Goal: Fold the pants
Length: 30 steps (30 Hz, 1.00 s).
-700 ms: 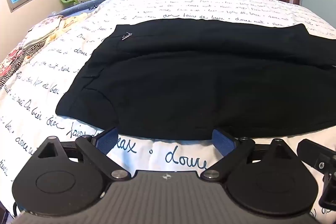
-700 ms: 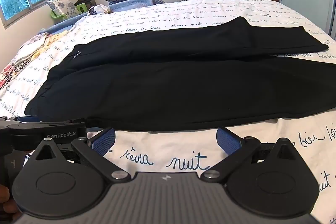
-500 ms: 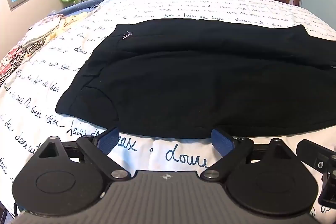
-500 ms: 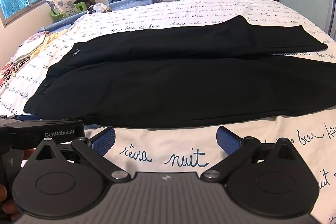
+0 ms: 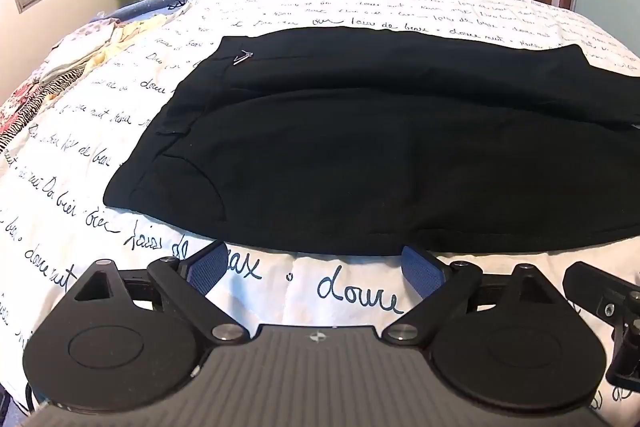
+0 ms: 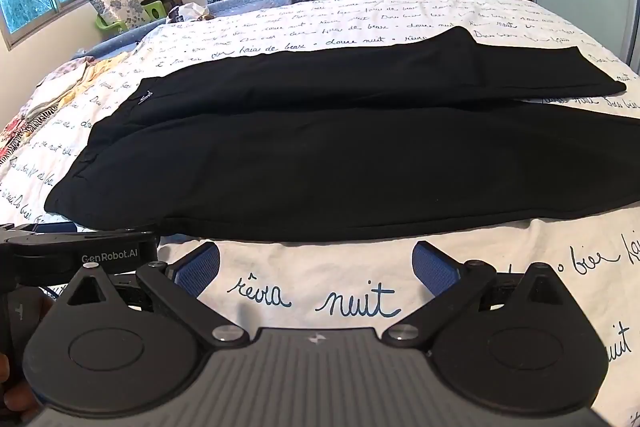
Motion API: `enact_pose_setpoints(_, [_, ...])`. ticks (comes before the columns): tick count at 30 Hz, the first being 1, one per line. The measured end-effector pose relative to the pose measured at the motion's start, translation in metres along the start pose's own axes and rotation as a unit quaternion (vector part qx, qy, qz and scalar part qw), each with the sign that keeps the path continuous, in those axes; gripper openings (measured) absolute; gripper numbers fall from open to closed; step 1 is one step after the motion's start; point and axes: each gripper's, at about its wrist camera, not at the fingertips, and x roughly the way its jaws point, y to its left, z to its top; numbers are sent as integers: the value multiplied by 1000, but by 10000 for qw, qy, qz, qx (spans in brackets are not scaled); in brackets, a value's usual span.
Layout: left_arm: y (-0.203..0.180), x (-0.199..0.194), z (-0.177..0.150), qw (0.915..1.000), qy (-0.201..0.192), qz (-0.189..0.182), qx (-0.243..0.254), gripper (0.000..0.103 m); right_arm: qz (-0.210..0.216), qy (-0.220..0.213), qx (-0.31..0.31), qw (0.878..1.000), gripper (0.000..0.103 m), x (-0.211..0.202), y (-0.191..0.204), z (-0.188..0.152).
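The bed (image 5: 360, 11), covered in a white sheet printed with handwriting, is filling most of both views, and the black pants (image 5: 360, 147) are lying flat across the middle of it. They are stretching sideways, waistband toward the left and the legs running off to the right, one leg resting behind the other with a narrow strip of sheet showing between them near the hems. No fold is showing yet, so the whole job appears to be lying ahead: bringing one leg over the other, then doubling the length.

The left gripper (image 5: 316, 263) is hovering just short of the near edge of the pants by the hip, its blue pads spread wide with only sheet between them. The right gripper (image 6: 316, 263) is sitting further along the same edge, spread equally wide and empty. Whether either fingertip is brushing the cloth is hard to tell from these angles; probably not.
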Motion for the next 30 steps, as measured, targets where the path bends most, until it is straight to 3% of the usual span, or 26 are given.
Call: enact_pose_setpoints(30, [2, 1, -1, 10000, -4, -37, -11, 97, -35, -40, 108, 9999, 103, 0, -5, 2])
